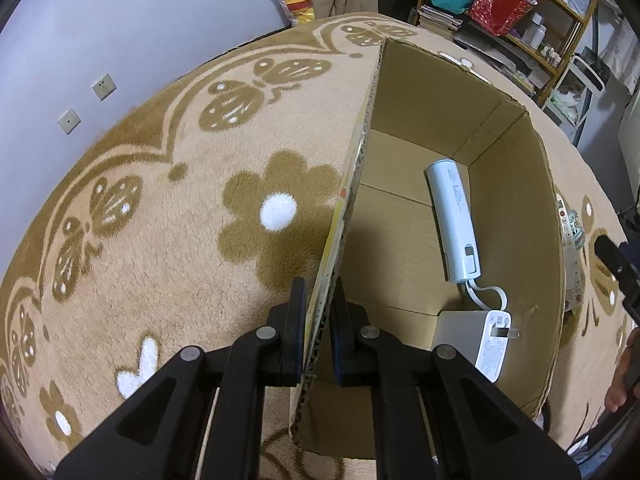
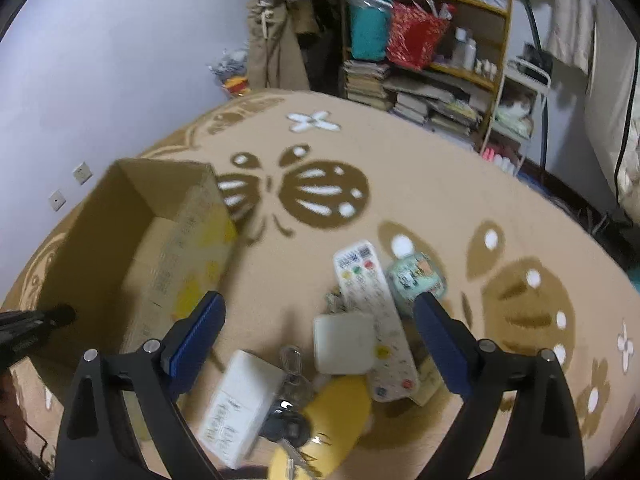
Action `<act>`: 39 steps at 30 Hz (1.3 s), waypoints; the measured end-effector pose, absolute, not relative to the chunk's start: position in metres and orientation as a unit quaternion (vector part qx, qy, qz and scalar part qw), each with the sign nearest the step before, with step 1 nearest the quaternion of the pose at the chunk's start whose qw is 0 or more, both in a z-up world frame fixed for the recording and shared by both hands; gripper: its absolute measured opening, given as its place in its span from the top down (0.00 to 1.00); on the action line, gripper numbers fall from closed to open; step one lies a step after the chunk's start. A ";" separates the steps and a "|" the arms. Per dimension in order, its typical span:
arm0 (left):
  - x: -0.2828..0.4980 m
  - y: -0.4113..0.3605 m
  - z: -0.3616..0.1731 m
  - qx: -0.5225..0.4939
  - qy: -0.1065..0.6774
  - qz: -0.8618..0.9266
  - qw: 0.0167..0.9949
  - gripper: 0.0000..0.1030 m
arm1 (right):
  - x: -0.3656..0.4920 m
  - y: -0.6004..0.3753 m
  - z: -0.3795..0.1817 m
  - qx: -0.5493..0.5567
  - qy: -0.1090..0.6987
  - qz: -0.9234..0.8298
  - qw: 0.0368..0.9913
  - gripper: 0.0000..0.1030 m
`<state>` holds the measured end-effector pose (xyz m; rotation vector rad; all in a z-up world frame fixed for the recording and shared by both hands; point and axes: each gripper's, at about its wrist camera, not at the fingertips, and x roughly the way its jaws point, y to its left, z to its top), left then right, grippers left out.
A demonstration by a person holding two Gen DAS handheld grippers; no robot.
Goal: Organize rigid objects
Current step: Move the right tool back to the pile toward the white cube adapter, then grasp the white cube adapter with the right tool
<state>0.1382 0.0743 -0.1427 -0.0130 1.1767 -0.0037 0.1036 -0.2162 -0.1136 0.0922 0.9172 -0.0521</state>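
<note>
Your left gripper [image 1: 318,320] is clenched on the box [image 1: 516,200] wall, so hold it steady. The white power bank [image 1: 452,220] and charger [image 1: 494,342] lie inside the box. Your right gripper [image 2: 318,332] hangs spread wide and empty over the pile beside the box; centre on the remote [image 2: 374,320], then close squarely.

Charger [image 1: 491,344] and power bank [image 1: 454,224] inside box [image 1: 516,208] (on carpet [image 1: 160,200]), remote [image 2: 372,320] outside
</note>
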 end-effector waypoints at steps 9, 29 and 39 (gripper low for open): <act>0.138 0.070 -0.142 0.005 0.556 0.003 0.831 0.90 | 0.098 -0.243 -0.135 0.045 0.446 -0.044 0.893 0.03; 0.139 0.068 -0.144 0.020 0.557 0.009 0.830 0.90 | 0.108 -0.223 -0.178 0.030 0.487 -0.044 0.872 0.17; 0.139 0.068 -0.143 0.021 0.557 0.006 0.830 0.90 | 0.108 -0.217 -0.185 -0.003 0.489 -0.071 0.869 0.36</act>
